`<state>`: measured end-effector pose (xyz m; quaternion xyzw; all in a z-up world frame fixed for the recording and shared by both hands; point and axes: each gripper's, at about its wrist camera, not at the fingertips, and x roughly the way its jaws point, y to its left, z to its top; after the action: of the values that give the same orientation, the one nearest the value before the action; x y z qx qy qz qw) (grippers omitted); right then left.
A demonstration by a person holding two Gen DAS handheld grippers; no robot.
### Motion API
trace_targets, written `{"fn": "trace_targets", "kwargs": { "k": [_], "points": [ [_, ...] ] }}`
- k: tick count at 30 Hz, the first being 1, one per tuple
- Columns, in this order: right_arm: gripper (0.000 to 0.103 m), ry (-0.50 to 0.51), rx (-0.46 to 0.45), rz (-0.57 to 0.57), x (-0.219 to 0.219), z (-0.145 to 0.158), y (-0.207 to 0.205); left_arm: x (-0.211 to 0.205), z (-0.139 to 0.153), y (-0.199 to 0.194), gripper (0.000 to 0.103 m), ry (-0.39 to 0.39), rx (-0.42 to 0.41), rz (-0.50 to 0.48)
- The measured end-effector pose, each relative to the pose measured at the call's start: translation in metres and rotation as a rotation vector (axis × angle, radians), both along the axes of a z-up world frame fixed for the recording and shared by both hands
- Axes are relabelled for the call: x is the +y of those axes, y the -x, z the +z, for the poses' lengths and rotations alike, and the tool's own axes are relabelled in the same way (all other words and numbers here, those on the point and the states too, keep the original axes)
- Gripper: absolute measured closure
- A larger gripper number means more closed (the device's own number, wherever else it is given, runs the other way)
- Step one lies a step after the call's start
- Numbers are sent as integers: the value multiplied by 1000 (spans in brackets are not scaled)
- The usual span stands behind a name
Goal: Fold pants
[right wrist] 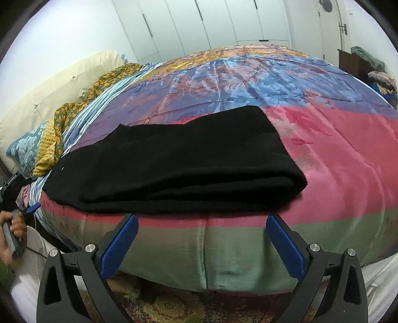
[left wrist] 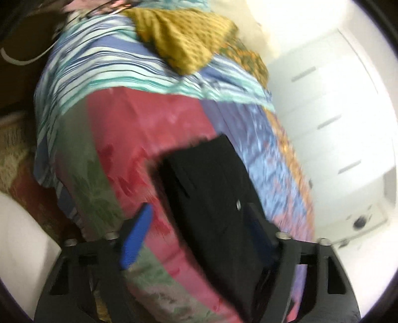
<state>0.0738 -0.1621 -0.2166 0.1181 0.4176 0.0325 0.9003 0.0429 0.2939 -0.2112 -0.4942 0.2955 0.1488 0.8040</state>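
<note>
A: Nearest in the right wrist view?

B: The right tongs (right wrist: pixel 201 244), spread wide with nothing between the blue pads (right wrist: pixel 119 246). They hang off the near edge of the bed (right wrist: pixel 223 251), pads short of the cloth.

A: And the pants?

B: The black pants (right wrist: pixel 174 169) lie folded in layers on the bedspread (right wrist: pixel 348 154), just beyond those tongs, running from about nine o'clock to three o'clock in that view.

A: The left side?

B: At nine o'clock a hand (right wrist: pixel 12 238) grips the handle of the left tongs (left wrist: pixel 199 238). In their own blurred view the jaws stand partly open, and the pants' end lies between them, against the right-hand finger. Whether the pads press on it I cannot tell.

A: Farther back?

B: A mustard patterned cloth (left wrist: pixel 184 37) and striped sheet (left wrist: pixel 99 64) toward twelve o'clock, a cream pillow (right wrist: pixel 62 84) at ten o'clock, then white wardrobe doors (right wrist: pixel 199 22).
</note>
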Motion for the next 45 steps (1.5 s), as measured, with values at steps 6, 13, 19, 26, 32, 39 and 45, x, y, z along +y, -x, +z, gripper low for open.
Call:
{"fn": "trace_targets", "kwargs": {
  "k": [6, 13, 19, 26, 32, 39, 45],
  "points": [
    [1, -5, 9, 19, 4, -2, 0, 3, -3, -10, 44, -21, 11, -1],
    [1, -8, 25, 31, 8, -4, 0, -1, -8, -27, 55, -65, 47, -56],
    [1, -10, 31, 29, 7, -6, -1, -5, -7, -37, 56, -105, 56, -85],
    [1, -16, 36, 22, 6, -7, -1, 5, -16, -21, 56, -37, 86, -31],
    [1, -17, 42, 36, 8, -9, -2, -1, -21, -37, 54, -50, 104, -75],
    [1, -10, 49, 40, 12, -10, -2, 8, -32, -42, 55, -33, 109, -62],
    [1, -2, 58, 46, 14, -12, -4, 9, -42, -50, 36, 10, 98, -101]
  ]
}}
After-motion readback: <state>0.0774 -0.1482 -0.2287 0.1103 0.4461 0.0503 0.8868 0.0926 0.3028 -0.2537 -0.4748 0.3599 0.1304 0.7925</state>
